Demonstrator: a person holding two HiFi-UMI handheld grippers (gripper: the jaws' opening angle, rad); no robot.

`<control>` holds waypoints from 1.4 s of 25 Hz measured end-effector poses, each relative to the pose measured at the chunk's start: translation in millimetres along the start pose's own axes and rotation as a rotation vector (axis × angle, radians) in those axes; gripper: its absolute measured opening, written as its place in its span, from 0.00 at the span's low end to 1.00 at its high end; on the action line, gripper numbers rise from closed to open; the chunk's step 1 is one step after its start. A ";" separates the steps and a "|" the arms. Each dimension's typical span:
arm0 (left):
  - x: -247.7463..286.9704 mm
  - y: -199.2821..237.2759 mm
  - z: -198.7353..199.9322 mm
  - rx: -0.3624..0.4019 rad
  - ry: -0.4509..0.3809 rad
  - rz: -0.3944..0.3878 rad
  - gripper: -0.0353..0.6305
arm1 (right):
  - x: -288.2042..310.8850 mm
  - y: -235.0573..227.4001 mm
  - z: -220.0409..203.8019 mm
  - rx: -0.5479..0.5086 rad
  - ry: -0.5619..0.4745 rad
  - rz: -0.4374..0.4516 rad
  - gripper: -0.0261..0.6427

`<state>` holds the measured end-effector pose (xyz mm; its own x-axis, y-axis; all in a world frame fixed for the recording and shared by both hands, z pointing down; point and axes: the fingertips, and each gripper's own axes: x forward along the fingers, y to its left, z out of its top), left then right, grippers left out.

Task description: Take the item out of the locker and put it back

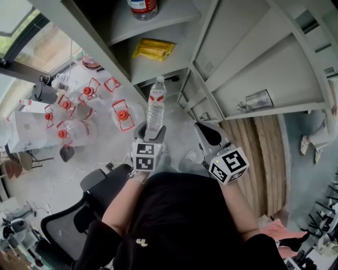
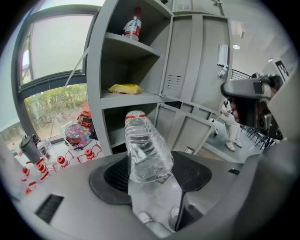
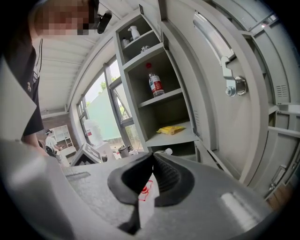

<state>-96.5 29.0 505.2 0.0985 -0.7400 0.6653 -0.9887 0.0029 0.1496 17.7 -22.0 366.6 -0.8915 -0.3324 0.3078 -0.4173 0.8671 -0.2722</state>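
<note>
A clear plastic water bottle with a white cap stands upright in my left gripper, in front of the open grey locker. In the left gripper view the bottle fills the gap between the jaws, and my left gripper is shut on its lower body. My right gripper hangs to the right of the bottle, below the open locker door. The right gripper view shows my right gripper with its pads meeting and nothing between them.
The locker shelves hold a yellow packet and a red-labelled bottle; a spray bottle stands on the top shelf. Several water jugs with red caps sit on the floor at left. An office chair is behind me.
</note>
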 end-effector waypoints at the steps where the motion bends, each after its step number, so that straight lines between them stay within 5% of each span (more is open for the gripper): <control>1: -5.9 -0.6 1.1 0.002 -0.001 -0.001 0.47 | -0.2 -1.0 -1.6 -0.006 0.004 0.004 0.03; 19: -96.1 -17.6 26.9 0.019 -0.020 0.015 0.47 | -10.2 0.5 4.9 -0.022 -0.017 0.086 0.03; 35: -98.5 -17.4 26.7 0.023 -0.014 0.010 0.47 | -11.5 7.6 11.1 -0.032 -0.023 0.092 0.03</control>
<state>-92.0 83.9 417.6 0.0874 -0.7494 0.6563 -0.9920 -0.0054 0.1259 22.9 -15.8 350.9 -0.9298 -0.2587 0.2618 -0.3277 0.9057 -0.2689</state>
